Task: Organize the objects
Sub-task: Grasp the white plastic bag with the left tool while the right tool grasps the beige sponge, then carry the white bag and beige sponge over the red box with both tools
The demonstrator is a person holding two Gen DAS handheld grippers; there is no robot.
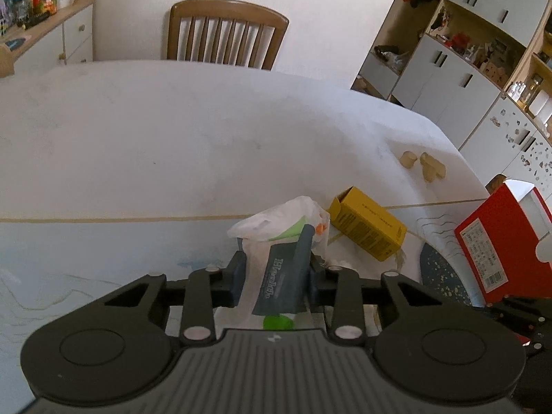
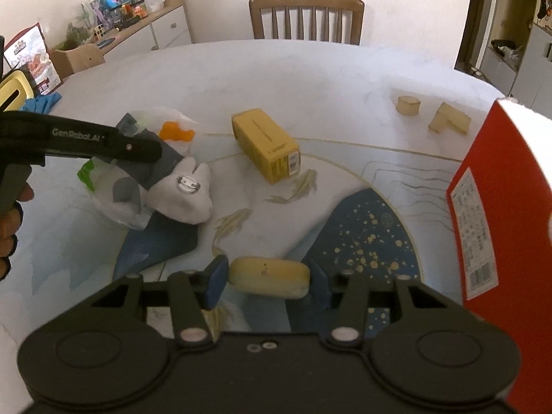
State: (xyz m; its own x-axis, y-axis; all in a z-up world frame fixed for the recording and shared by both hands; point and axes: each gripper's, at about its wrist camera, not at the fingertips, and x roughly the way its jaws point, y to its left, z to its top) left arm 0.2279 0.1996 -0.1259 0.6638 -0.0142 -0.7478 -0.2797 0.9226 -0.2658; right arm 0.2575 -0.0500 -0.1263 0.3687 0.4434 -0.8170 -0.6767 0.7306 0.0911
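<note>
Plastic-wrapped packet [image 1: 276,276], a grey sachet with green showing inside a clear white bag, sits pinched between the two blue fingers [image 1: 238,276] of the left gripper [image 1: 276,277], whose jaws are drawn in against its sides just above the worktop [image 1: 138,138]; seen from the right wrist, the same bundle hangs beside a white plush toy [image 2: 186,196] bearing a round clear badge, with an orange piece [image 2: 176,132] showing inside the bag. The right gripper [image 2: 269,281], roughly half closed, has a pale yellow oval case [image 2: 269,276] lying crosswise between its pads, the left pad against one end and the right pad at the other. Farther out on the patterned worktop lies a yellow carton [image 2: 265,145] on its side, between the two grippers' reach, and well beyond it two small wooden blocks [image 2: 431,114]. A tall red box [image 2: 500,224] stands upright at the right edge, close beside the right gripper. A wooden chair [image 2: 307,17] stands at the far side, with a toy-laden sideboard [image 2: 148,31] along the wall
</note>
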